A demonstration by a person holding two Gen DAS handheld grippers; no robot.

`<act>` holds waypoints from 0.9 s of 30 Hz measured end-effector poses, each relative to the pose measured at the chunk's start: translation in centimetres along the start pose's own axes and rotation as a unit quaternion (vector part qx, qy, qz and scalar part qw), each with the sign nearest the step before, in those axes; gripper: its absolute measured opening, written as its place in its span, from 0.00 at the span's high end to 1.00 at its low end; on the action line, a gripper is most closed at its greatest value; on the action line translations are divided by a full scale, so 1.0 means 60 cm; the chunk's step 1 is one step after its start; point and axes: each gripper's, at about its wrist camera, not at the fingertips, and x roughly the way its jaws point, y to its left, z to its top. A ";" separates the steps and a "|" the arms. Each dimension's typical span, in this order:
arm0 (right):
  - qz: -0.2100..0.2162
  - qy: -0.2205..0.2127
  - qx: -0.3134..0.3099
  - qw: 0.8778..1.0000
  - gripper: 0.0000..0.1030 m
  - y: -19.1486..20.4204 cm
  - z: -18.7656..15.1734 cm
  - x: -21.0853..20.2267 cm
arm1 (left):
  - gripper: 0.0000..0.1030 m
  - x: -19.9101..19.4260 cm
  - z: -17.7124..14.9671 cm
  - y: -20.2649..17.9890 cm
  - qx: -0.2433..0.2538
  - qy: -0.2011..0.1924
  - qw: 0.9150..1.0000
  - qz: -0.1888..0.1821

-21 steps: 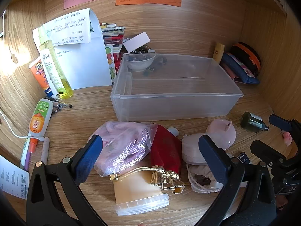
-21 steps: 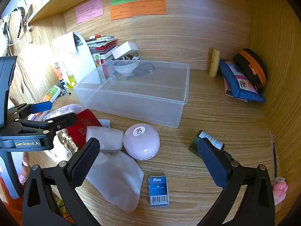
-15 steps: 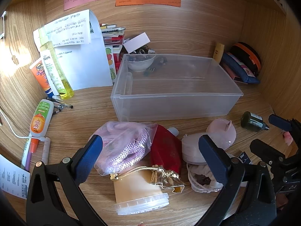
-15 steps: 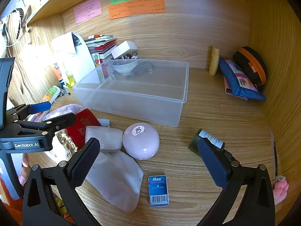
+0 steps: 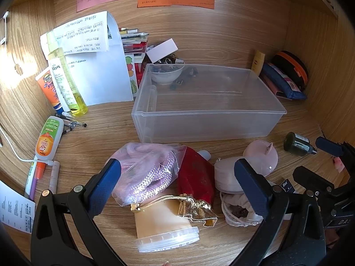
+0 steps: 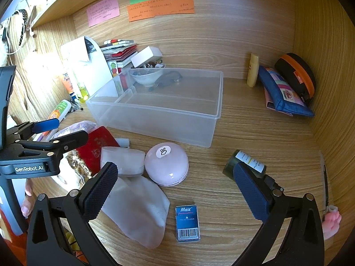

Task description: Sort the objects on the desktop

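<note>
A clear plastic box stands mid-desk with a white bowl at its far end. In front lie a pink bag of cord, a red pouch, a gold drawstring bag, a lidded tub, a pink round case, a dark bottle, a white cloth pouch and a blue Max box. My left gripper is open above the pile. My right gripper is open and empty above the round case.
At the left stand a yellow bottle, an orange tube, a white tube, pens and papers. Books lean at the back. A blue pouch and black-orange case fill the right corner.
Both views have shifted only slightly; the scene sits a touch lower in the frames. No object has moved and both grippers stay open.
</note>
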 end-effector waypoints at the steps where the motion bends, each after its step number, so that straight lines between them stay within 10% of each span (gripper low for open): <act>1: 0.000 0.000 0.000 1.000 0.00 0.000 0.000 0.000 | 0.00 0.000 0.000 -0.001 0.001 0.000 1.000 -0.001; 27: -0.001 0.005 -0.001 1.000 0.00 0.001 -0.003 0.002 | 0.00 -0.003 -0.002 -0.002 0.002 -0.003 1.000 -0.003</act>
